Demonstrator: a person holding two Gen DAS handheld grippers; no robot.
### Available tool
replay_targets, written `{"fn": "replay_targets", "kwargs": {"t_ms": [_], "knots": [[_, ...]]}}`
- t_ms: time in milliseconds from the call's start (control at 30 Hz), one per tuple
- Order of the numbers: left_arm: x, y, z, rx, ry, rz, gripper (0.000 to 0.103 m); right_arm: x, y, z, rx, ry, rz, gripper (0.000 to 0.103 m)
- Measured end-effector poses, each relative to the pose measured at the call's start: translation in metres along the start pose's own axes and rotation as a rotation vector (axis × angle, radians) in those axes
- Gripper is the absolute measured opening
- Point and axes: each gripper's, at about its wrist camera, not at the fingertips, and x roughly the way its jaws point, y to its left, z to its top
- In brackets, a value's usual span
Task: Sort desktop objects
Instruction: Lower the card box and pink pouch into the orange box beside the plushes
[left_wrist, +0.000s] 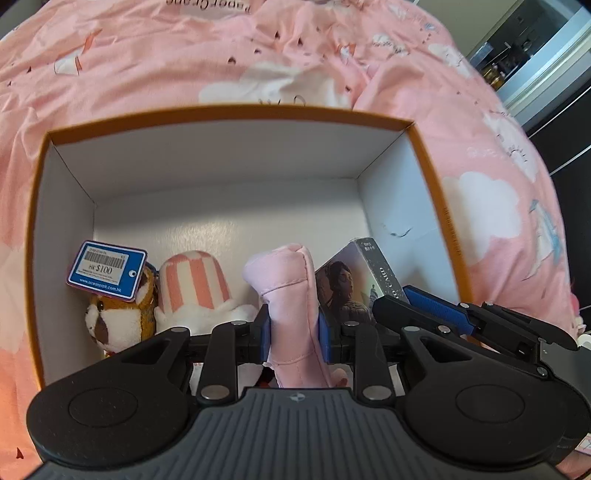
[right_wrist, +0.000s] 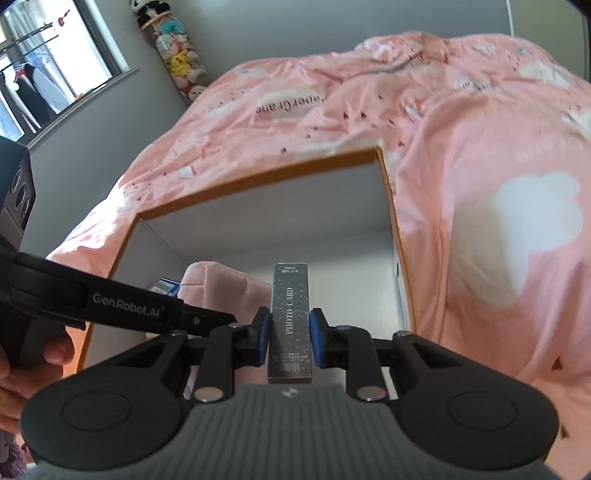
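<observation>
An open box with an orange rim and white inside lies on a pink bedspread; it also shows in the right wrist view. My left gripper is shut on a pink plush toy, held over the box's near part. My right gripper is shut on a dark photo card box, held upright over the box's right side; the card box also shows in the left wrist view. The pink plush sits left of it.
Inside the box at the left lie a brown and white plush with a blue $100 tag and a pink-striped plush. The pink bedspread surrounds the box. A wall and window stand at the left.
</observation>
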Motion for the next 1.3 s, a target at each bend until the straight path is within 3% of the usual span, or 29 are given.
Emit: {"fn": "replay_targets", "kwargs": {"t_ms": [333,500,667,733,867,1033,1300], "knots": [[0.018,0.015,0.0,-0.048,0.04,-0.036,0.036,0.03,0.001,-0.008,0.014,0.06,-0.033,0.024],[0.006,0.024,-0.005,-0.069,0.03,-0.097,0.058,0.04,0.004,-0.012,0.001,0.1,-0.038,0.024],[-0.018,0.03,-0.012,-0.07,-0.049,-0.094,0.057,0.043,0.008,-0.014,0.007,0.139,-0.031,0.025],[-0.021,0.032,-0.013,-0.07,-0.056,-0.1,0.042,0.043,0.011,-0.015,0.008,0.153,-0.017,0.025],[-0.01,0.029,-0.013,-0.058,-0.05,-0.074,0.033,0.043,0.019,-0.017,-0.02,0.163,-0.029,0.025],[0.003,0.024,-0.014,-0.056,-0.05,-0.11,0.033,0.045,0.015,-0.02,0.008,0.167,-0.035,0.025],[0.017,0.016,-0.015,-0.034,-0.045,-0.087,0.033,0.04,0.017,-0.029,0.011,0.109,-0.098,0.027]]}}
